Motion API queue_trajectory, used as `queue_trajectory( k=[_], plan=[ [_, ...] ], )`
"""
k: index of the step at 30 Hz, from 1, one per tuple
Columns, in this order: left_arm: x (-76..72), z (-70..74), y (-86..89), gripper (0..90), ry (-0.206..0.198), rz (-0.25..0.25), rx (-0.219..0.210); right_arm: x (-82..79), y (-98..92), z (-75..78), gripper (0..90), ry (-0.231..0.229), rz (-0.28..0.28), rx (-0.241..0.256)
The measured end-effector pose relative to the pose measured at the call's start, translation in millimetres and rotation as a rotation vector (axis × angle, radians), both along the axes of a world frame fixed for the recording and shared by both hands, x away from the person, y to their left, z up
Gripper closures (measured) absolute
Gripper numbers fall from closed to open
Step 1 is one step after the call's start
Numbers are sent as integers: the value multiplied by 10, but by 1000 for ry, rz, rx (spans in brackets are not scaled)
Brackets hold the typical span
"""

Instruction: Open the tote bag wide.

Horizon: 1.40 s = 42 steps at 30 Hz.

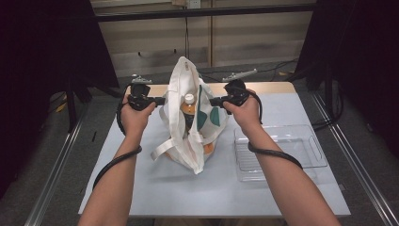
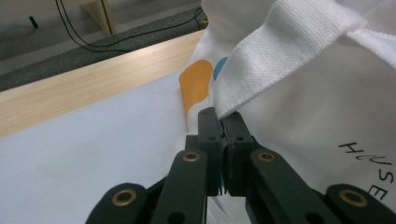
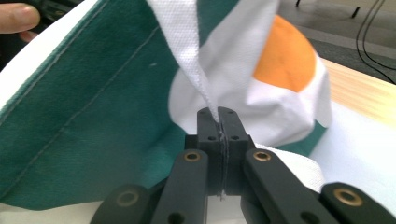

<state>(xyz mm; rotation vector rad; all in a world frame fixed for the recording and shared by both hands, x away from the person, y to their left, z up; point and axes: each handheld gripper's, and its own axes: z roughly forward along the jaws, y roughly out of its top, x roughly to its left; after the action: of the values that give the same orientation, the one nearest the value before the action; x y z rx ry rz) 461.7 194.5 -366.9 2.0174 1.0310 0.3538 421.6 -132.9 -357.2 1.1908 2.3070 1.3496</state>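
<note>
One white tote bag [image 1: 188, 127] is standing mid-table, printed letters perhaps reading "HOUSE". Left gripper [image 2: 223, 122] and right gripper [image 3: 218, 116] are each clamping, jaws closed, a strap. One bottle [image 1: 188, 104] is sitting inside.

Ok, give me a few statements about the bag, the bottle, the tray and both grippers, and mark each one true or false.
1. Both grippers, left and right, are shut on the bag. True.
2. A bottle with a white cap stands inside the bag. True.
3. The tray holds the bottle. False: the tray is empty.
4. The tray lies on the person's left. False: it lies on the right.
5. The bag is plain white. False: it has green and orange patches.
</note>
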Motion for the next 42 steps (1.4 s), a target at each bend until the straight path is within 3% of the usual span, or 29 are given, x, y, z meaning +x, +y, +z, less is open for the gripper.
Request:
queue_trajectory(
  k=[11, 26, 37, 42],
  plan=[
    [73, -146, 195, 879, 60, 73, -14, 54, -298, -156, 892, 27, -65, 1],
    [154, -260, 276, 879, 106, 78, 32, 118, -544, -349, 892, 71, -127, 3],
    [174, -363, 302, 879, 122, 87, 22, 146, -721, -482, 892, 102, -158, 3],
    [189, -404, 295, 879, 132, 93, 18, 156, -815, -535, 892, 126, -179, -23]
  ],
)
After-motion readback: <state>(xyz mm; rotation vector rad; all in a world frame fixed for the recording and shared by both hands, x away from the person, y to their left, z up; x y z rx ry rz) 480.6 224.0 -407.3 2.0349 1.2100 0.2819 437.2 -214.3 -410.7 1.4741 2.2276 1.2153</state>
